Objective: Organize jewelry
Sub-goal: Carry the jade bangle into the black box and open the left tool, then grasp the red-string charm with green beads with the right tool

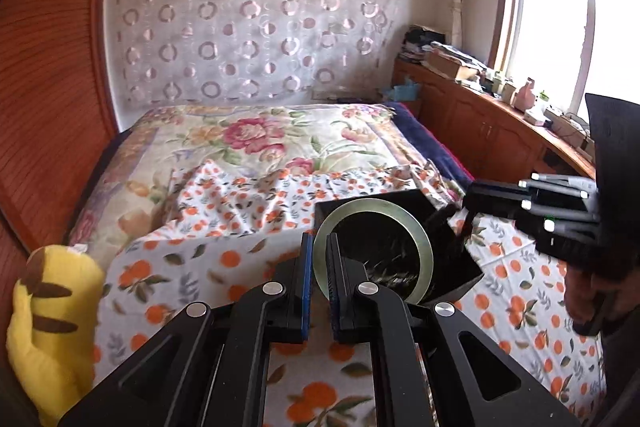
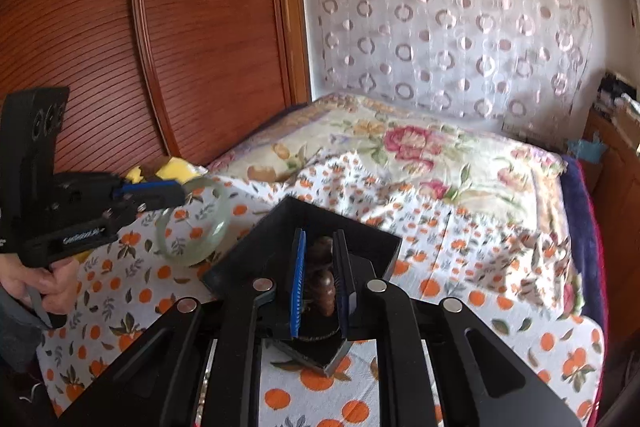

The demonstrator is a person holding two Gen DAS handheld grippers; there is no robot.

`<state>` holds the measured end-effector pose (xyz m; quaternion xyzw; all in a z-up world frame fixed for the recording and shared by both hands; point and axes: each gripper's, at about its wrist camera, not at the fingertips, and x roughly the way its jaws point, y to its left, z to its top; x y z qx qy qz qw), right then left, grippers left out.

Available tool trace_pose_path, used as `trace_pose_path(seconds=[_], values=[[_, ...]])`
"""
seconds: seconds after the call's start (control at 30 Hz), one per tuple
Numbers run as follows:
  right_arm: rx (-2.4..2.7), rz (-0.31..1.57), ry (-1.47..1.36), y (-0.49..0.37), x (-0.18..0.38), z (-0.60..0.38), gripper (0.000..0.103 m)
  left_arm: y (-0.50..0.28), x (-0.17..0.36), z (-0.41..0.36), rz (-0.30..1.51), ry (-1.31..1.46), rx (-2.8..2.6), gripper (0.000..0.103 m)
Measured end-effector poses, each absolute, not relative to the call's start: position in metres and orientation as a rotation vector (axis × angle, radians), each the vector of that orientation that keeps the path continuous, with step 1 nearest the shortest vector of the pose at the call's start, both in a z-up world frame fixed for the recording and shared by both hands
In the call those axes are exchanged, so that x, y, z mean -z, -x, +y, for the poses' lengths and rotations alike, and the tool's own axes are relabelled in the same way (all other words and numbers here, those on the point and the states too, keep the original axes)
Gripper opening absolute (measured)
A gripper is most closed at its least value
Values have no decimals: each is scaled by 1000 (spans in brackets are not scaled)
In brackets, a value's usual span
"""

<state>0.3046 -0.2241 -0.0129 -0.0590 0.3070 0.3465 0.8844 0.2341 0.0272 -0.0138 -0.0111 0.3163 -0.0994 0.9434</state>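
We are clamping the left hand-held gripper (image 1: pixel 319 267) on the jade bangle's (image 1: pixel 420 227) rim and the right hand-held gripper (image 2: pixel 320 267) on the brown beads (image 2: pixel 322 281) over the black tray (image 2: pixel 376 239), risking the smooth bangle slipping onto the bed (image 2: pixel 440 227).

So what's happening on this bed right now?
A person holding a gripper in each hand is sorting jewelry on a bed with an orange-print sheet. The left gripper is shut on a pale green bangle, held in the air beside a black box. The right gripper is shut on a dark brown beaded bracelet over that box. A yellow plush toy lies nearby.
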Motion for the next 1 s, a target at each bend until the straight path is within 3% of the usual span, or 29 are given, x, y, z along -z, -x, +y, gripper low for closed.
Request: trace_pose_path(seconds=[0.1,0.63,0.77,0.87,1.0], values=[[-706,644,123,-303,15,-230,20,-247,15,16,650,22,222,6],[-645,689,141,-283,40,-260,22,-275,48,-22,757,-35,290,7],[-642,690,137,-271,44,-262,22,-265,44,-22,745,-38,296,28],[-652,689,128,-262,44,-261,22,-252,38,-17,733,-31,300,33],[-673,697,118,-246,46,-256,23,-228,36,-8,723,-38,286,54]])
